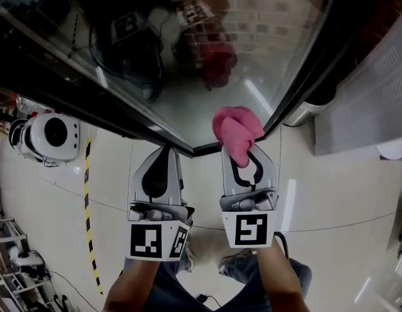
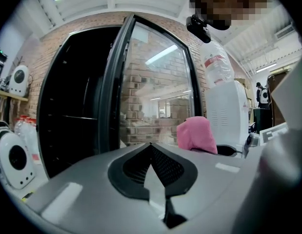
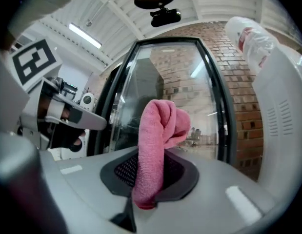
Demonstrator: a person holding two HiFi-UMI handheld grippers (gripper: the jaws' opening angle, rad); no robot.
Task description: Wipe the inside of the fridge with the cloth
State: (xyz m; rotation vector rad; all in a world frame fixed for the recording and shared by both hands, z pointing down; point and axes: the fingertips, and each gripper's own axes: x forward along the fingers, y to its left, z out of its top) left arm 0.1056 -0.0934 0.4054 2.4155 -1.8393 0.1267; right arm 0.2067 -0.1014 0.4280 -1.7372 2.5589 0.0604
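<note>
My right gripper [image 1: 243, 153] is shut on a pink cloth [image 1: 234, 129], which bunches up above its fingertips. The right gripper view shows the cloth [image 3: 158, 135] pinched between the jaws of that gripper [image 3: 151, 155] and standing upright in front of the glass. My left gripper [image 1: 164, 152] is beside it, shut with nothing in it. The fridge's glass door [image 1: 207, 51] is just ahead of both. In the left gripper view the door [image 2: 151, 82] stands at an angle to the right of the dark fridge interior [image 2: 68, 106], and the cloth [image 2: 195, 133] shows beyond the left gripper [image 2: 151, 147].
A white round-fronted appliance [image 1: 51, 136] sits on the floor at the left, next to a yellow-black tape line [image 1: 88, 213]. A white water dispenser [image 2: 226, 111] with a bottle [image 2: 216, 62] stands right of the fridge. The person's feet [image 1: 233, 262] are below the grippers.
</note>
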